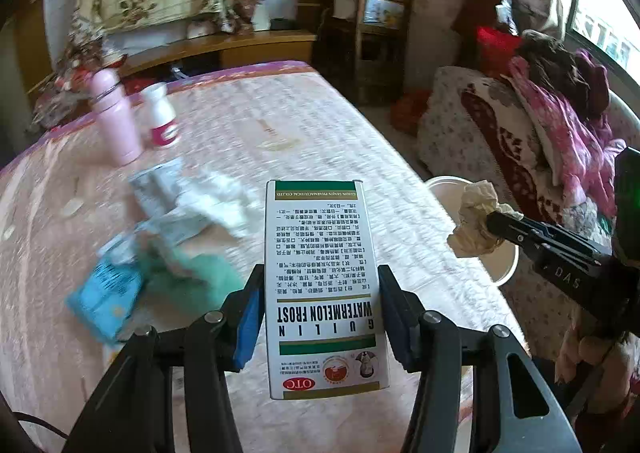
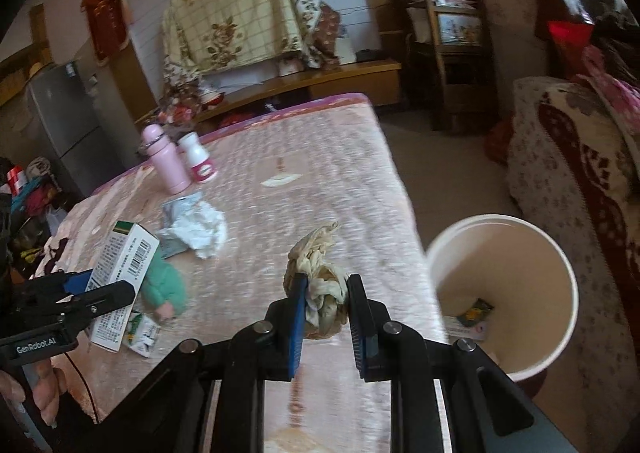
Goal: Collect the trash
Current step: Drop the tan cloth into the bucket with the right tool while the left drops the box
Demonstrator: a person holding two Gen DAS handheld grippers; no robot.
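My left gripper [image 1: 320,285] is shut on a white and green medicine box [image 1: 324,253], held above the pink table [image 1: 340,125]; in the right wrist view that box [image 2: 124,269] sits in the left gripper [image 2: 100,293] at the left edge. A crumpled beige tissue [image 2: 320,277] is clamped in my right gripper [image 2: 326,293] over the table's right side; from the left wrist that tissue [image 1: 476,221] and right gripper [image 1: 500,225] hang over the bin. The white round bin [image 2: 560,253] stands beside the table's right edge with some wrappers at its bottom.
On the table lie a crumpled white tissue [image 2: 200,233], a silver wrapper [image 2: 180,209], a green soft item [image 2: 168,285], a blue packet [image 1: 104,293] and a small carton [image 2: 142,329]. A pink flask [image 2: 166,157] and a white bottle [image 2: 198,157] stand further back. A covered sofa [image 2: 580,157] is to the right.
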